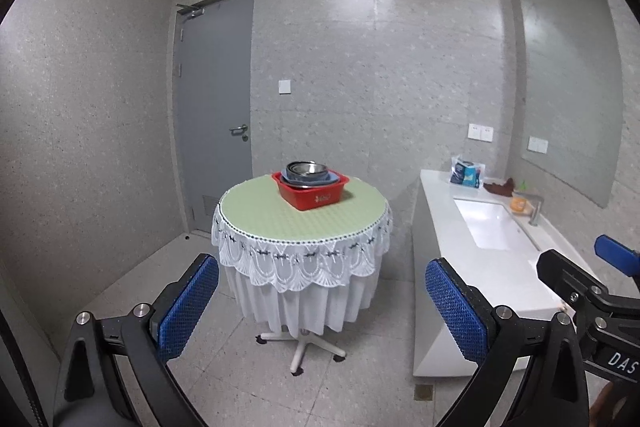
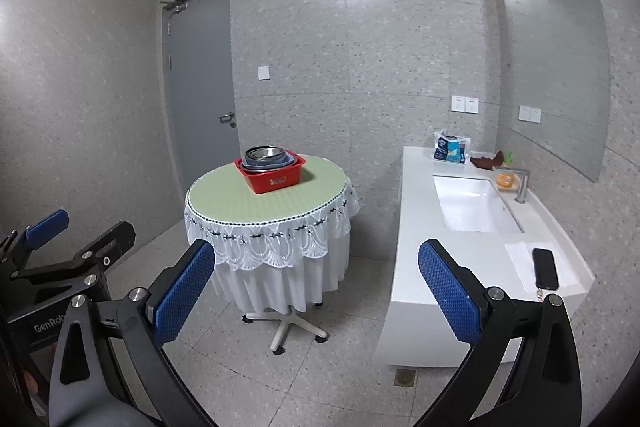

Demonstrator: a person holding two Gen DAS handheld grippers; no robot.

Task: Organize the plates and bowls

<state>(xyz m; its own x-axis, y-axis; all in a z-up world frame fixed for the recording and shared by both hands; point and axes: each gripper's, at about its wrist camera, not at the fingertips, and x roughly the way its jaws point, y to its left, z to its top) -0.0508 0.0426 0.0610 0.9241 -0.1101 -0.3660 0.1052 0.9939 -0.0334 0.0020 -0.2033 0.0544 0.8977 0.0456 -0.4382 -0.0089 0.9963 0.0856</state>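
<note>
My left gripper (image 1: 322, 301) has its jaws wide apart, and nothing is between them. My right gripper (image 2: 316, 293) is the same: jaws wide apart, holding nothing. Both are up in the air, well away from anything I need to touch. In the left view I can see the right gripper poking in at the side, so the two are close to each other.

Past the jaws is the floor, and then a small round bench (image 1: 256, 215) with a green top and a white lace cloth hanging down. A red tub (image 1: 314, 195) sits near the far edge of that bench. Inside the tub is a stack of bowls (image 1: 307, 171), with a shiny metal one on top. I cannot tell how many are under it, or if any are plates.

To the right is a long white counter (image 2: 414, 227) with a sink (image 2: 474, 205). A black phone (image 2: 545, 268) lies at its near end.

I think the job has not really begun. This looks like the step of getting close. Next I would need to move both grippers to the round bench, come down over the tub, and take the top bowl by its rim.
</note>
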